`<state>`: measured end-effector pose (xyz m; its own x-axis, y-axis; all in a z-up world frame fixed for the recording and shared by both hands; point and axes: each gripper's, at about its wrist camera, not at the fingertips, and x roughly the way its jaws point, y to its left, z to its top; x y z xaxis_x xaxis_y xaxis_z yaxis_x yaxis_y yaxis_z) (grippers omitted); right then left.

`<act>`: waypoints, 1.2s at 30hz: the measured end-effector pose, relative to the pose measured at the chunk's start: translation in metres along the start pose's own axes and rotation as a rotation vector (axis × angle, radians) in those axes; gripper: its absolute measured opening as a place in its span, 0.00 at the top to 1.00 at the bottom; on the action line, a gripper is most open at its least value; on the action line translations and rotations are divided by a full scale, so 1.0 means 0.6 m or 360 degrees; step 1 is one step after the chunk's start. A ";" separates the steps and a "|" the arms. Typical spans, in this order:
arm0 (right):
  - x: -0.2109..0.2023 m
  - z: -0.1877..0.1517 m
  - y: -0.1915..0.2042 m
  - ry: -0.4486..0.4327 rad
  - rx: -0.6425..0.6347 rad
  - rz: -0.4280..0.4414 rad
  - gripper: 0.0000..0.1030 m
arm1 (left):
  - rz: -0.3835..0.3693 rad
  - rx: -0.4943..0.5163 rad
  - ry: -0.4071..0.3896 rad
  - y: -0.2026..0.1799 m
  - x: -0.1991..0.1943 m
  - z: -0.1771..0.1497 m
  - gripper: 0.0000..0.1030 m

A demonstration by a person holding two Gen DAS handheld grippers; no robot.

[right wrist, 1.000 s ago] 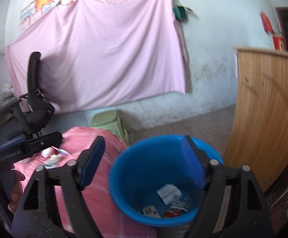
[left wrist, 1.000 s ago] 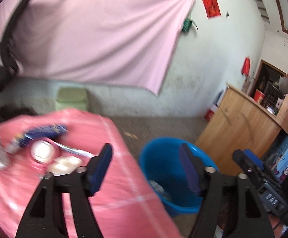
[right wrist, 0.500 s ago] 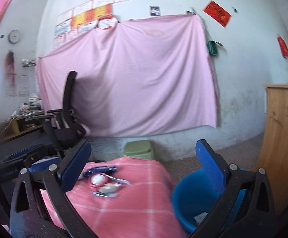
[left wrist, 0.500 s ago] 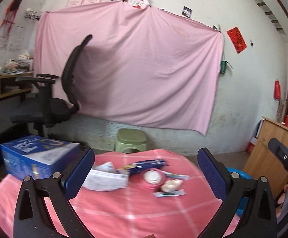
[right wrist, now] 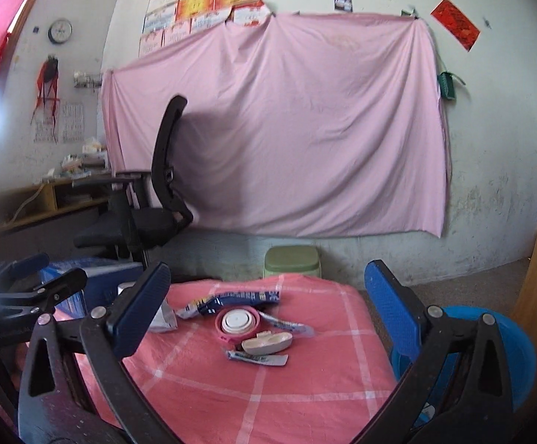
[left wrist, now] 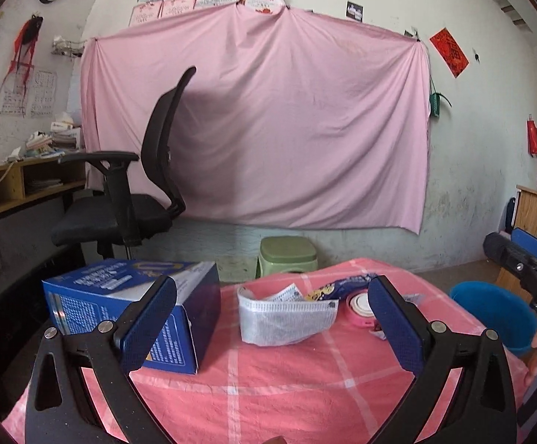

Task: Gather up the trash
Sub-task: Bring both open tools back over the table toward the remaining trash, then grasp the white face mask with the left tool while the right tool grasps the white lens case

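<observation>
The big blue cardboard box [left wrist: 120, 307], just left of the wide-open, empty left gripper [left wrist: 272, 327], could slide off the pink checked tablecloth [left wrist: 287, 377] if bumped. The right gripper [right wrist: 268, 318] gapes empty too; the white mask [left wrist: 287, 318] and pink round lid [right wrist: 236, 322] lie ahead, the blue plastic bucket [right wrist: 520, 355] to its right. A second ago both grippers faced the bucket; now they face the table.

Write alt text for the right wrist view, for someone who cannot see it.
The open right gripper hovers empty over a pink checked tablecloth littered with a pink round lid, a white shell-shaped case and snack wrappers. A blue bin stands right of the table; the left gripper shows at the left edge.
</observation>
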<state>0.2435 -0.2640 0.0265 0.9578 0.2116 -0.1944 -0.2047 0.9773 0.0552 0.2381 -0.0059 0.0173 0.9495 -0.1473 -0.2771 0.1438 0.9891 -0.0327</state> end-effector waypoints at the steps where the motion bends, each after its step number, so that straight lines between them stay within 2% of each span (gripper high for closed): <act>1: 0.014 -0.003 0.000 0.0058 -0.0019 -0.0005 0.00 | -0.0004 0.0005 0.0032 -0.001 0.009 -0.004 0.01; 6: 0.063 -0.019 -0.013 0.0268 -0.0012 0.0023 0.00 | -0.0038 0.0010 0.0168 -0.009 0.052 -0.016 0.02; 10: 0.108 -0.035 -0.025 0.0491 0.0014 0.0051 0.00 | -0.0053 -0.0009 0.0283 -0.013 0.088 -0.018 0.02; 16: 0.159 -0.059 -0.025 0.0741 0.0004 0.0084 0.00 | -0.0037 -0.0068 0.0452 -0.009 0.136 -0.023 0.02; 25: 0.198 -0.071 -0.037 0.0898 0.0023 0.0128 0.00 | -0.0048 -0.0105 0.0694 -0.004 0.205 -0.033 0.02; 27: 0.207 -0.074 -0.034 0.0927 0.0018 0.0150 0.00 | -0.0015 -0.0060 0.0697 -0.011 0.209 -0.034 0.02; 31: 0.219 -0.083 -0.029 0.0986 -0.0006 0.0183 0.02 | -0.0028 0.0024 0.0700 -0.025 0.215 -0.037 0.03; 36: 0.231 -0.091 -0.023 0.1050 -0.0023 0.0207 0.11 | -0.0003 0.0052 0.0728 -0.027 0.226 -0.042 0.27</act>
<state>0.3678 -0.2472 -0.0548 0.6022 0.2870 -0.7450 -0.3172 0.9424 0.1066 0.3573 -0.0414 -0.0440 0.7296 -0.1228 -0.6727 0.1611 0.9869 -0.0054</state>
